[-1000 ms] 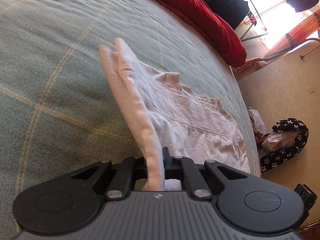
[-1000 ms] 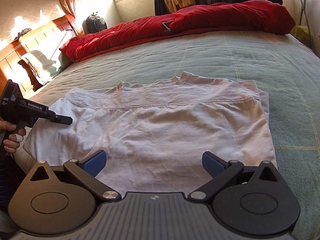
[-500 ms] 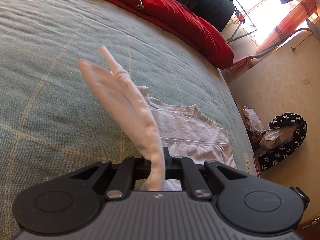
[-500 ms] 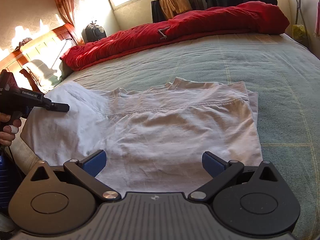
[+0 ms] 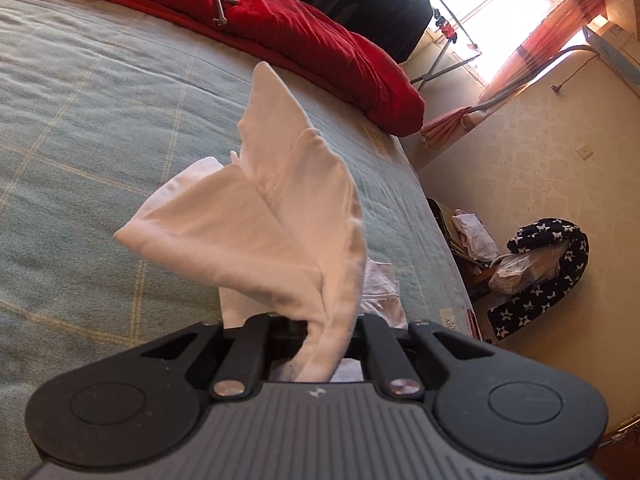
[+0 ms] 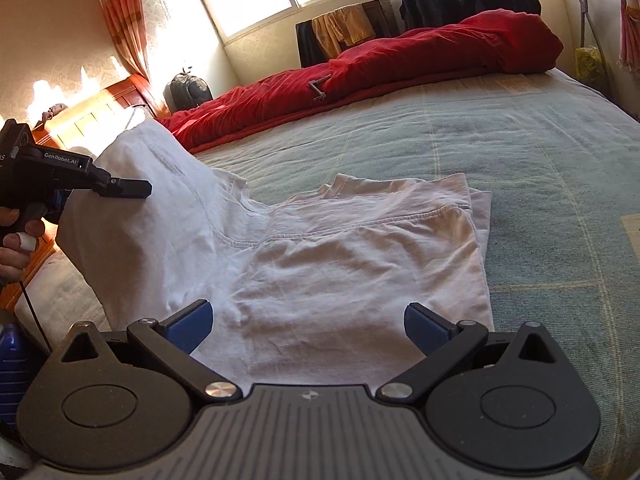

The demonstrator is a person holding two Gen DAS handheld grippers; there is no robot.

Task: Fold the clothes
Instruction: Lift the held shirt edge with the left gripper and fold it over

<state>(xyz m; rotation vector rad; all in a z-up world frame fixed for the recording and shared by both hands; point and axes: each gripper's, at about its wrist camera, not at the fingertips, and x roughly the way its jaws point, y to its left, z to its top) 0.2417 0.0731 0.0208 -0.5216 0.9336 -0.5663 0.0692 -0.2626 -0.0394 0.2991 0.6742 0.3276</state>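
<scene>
White T-shirt [image 6: 340, 264] lay mostly flat on green bedspread [image 6: 520, 152], one side raised. Left gripper [image 5: 324, 344] was clamped on that bunched edge; right gripper [image 6: 308, 324] hovered over the hem, jaws apart, empty. Fabric looked thin, limp, light; prob best gripped at seams/hem.

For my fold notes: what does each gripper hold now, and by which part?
Left gripper holds the white shirt by its raised side edge. Right gripper is open, holding nothing.

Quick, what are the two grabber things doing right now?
Left gripper: shut on the white shirt's lifted side.
Right gripper: open, holding nothing, above the shirt's near edge.
</scene>
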